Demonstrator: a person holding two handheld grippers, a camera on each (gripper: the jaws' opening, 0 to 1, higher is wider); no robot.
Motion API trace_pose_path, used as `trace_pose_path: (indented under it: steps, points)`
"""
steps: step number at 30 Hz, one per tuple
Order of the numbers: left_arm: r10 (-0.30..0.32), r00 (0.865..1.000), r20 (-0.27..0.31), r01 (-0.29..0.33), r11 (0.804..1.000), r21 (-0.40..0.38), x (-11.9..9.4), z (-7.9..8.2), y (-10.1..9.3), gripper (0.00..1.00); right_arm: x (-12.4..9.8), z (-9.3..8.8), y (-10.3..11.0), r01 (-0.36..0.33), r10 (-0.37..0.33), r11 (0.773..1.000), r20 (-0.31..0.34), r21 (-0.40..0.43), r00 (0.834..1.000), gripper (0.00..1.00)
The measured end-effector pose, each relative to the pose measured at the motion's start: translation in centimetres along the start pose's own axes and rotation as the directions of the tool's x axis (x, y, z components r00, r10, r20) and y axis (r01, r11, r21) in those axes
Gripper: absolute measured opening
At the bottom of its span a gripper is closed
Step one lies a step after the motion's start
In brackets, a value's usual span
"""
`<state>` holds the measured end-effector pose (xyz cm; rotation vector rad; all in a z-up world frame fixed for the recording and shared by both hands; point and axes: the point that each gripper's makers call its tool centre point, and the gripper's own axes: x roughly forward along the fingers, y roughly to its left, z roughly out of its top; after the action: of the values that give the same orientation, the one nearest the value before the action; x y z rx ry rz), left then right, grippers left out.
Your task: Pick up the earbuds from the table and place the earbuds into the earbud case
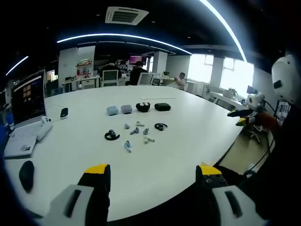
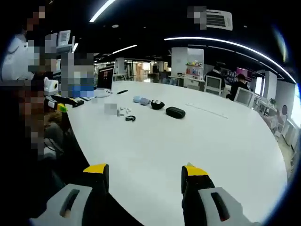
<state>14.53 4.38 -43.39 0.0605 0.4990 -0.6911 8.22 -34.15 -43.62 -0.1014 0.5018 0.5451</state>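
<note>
Two grippers are in our hands, and both are held up over the near edge of a big white table point(image 1: 197, 127). The fingers of our left gripper point(image 1: 154, 175) are spread wide with nothing between them. The fingers of our right gripper point(image 2: 143, 173) are spread wide too, and they hold nothing.

In the left gripper view, we see the small things well away from us, near the middle of the table. At the back sit four cases in a row. Two are light blue cases point(image 1: 119, 110), side by side and closed. Next comes a round black case point(image 1: 143, 107) that is open, with something white inside, but it is too small for us to tell what. Last comes a flat black case point(image 1: 162, 107), which is closed.

In front of the cases lie the earbuds point(image 1: 138, 131). They are small pale pieces, spread out loose on the table and not in any case. Two black ear hooks point(image 1: 112, 135) lie near them, one on each side.

At the left edge of the table we see an open laptop point(image 1: 28, 96), a black mouse point(image 1: 26, 174) and a small dark gadget point(image 1: 64, 112).

In the right gripper view, the same cases and earbuds point(image 2: 124, 111) sit far off to the left, and the flat black case point(image 2: 175, 112) is nearest to us.
</note>
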Motion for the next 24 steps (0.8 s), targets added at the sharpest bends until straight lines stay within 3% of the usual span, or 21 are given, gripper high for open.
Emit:
trace_pose_path:
  steps: [6,17,24]
  points:
    - [-0.017,0.998,-0.057,0.020,0.998,0.051,0.5,0.4,-0.5,0.74,0.7,0.5,0.4,-0.042,0.041,0.999,-0.031,-0.019,0.999,0.60]
    - [-0.040,0.998,-0.042,0.042,0.997,0.063,1.1,4.1,0.2,0.74,1.2,4.8,0.6,-0.126,0.122,0.989,-0.046,-0.080,0.991,0.61]
    - [-0.052,0.998,-0.031,0.055,0.993,0.104,1.2,5.8,0.6,0.73,2.0,5.7,0.9,-0.168,0.160,0.981,-0.081,-0.097,0.984,0.62]
